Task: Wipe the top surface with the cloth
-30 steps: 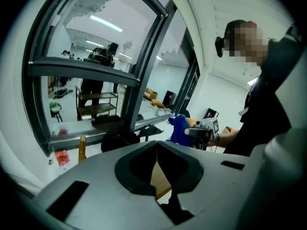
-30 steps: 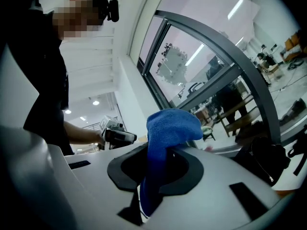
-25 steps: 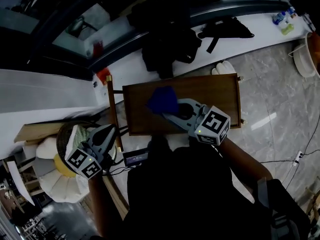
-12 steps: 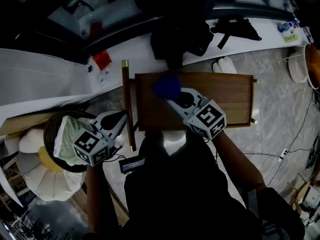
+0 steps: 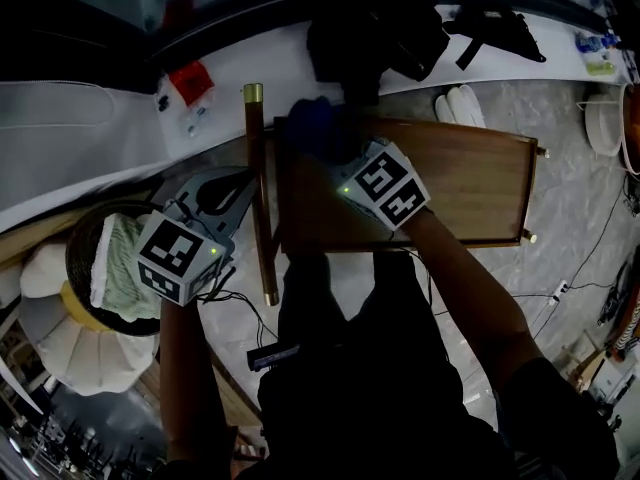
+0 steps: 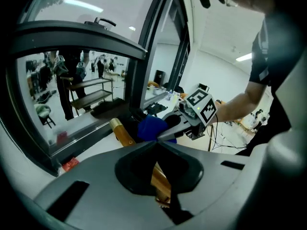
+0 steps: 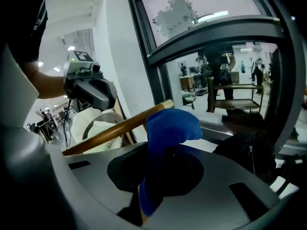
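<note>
A blue cloth point(image 5: 312, 128) lies bunched at the far left corner of the brown wooden table top point(image 5: 470, 183). My right gripper point(image 5: 335, 156) is shut on it, and its marker cube sits over the table's left part. In the right gripper view the blue cloth point(image 7: 168, 128) sticks up from between the jaws of the right gripper point(image 7: 158, 150). My left gripper point(image 5: 243, 180) hangs left of the table beside a wooden rail point(image 5: 258, 208) with a brass cap. In the left gripper view the left gripper point(image 6: 156, 143) is shut with nothing held, and the cloth point(image 6: 152, 127) shows beyond it.
A round basket point(image 5: 80, 238) holding pale green fabric stands at the left over a white scalloped cushion point(image 5: 45, 343). A black bag point(image 5: 375, 43) and white slippers point(image 5: 458, 103) lie beyond the table. Cables point(image 5: 575, 288) run over the tiled floor at the right.
My right gripper has carried the blue cloth left and away from me to the table's far left corner. The left gripper has shifted a little beside the rail, and the head camera has moved.
</note>
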A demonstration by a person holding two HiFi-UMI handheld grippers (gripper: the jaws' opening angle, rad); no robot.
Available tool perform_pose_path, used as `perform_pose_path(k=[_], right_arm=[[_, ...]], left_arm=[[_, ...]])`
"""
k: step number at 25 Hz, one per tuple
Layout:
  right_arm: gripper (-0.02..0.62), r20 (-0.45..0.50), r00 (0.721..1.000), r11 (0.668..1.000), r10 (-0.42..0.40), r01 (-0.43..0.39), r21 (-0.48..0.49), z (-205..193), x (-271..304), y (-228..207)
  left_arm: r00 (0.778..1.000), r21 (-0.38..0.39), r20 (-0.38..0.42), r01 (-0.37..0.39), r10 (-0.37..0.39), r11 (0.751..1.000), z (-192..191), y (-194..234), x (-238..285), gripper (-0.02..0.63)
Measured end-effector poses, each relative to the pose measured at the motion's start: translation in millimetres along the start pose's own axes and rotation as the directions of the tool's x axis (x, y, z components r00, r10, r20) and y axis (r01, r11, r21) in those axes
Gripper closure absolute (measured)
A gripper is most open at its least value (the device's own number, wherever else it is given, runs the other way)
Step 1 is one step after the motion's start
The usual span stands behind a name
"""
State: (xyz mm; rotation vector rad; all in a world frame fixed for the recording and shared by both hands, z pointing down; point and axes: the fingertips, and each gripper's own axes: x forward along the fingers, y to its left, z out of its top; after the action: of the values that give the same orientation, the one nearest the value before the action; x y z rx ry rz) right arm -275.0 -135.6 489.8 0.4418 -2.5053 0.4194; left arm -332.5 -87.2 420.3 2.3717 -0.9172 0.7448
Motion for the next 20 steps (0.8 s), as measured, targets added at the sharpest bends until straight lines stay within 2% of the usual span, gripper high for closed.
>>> perform_pose_path(k=[4, 9, 12, 20], right_arm=[[0.532, -0.072, 0.997, 0.996, 0.014, -0.021, -0.084, -10.4, 35.0, -0.3], [0.532, -0.211, 0.977, 0.978, -0.042, -0.003, -0.207, -33.0, 66.1, -12.6], [0.532, -0.257, 0.965, 0.980, -0.045, -0.007, -0.198, -50.1, 76.4, -17.0], [0.532, -0.278, 0.960, 0.983, -0.029, -0.022, -0.180, -64.9, 82.0, -7.1]], left_arm=[[0.999, 0.087, -0.035, -0.021, 0.024, 0.996, -6.8, 12.8, 16.1, 0.597], [0.999, 0.094, 0.001, -0.032, 0.032, 0.995, -3.0, 11.8, 16.7, 0.596], [1.000, 0.086, 0.011, -0.023, 0.022, 0.996, -6.8, 7.4, 14.6, 0.597], [1.000, 0.062, -0.011, 0.020, -0.020, 0.998, -28.7, -7.3, 14.2, 0.596]])
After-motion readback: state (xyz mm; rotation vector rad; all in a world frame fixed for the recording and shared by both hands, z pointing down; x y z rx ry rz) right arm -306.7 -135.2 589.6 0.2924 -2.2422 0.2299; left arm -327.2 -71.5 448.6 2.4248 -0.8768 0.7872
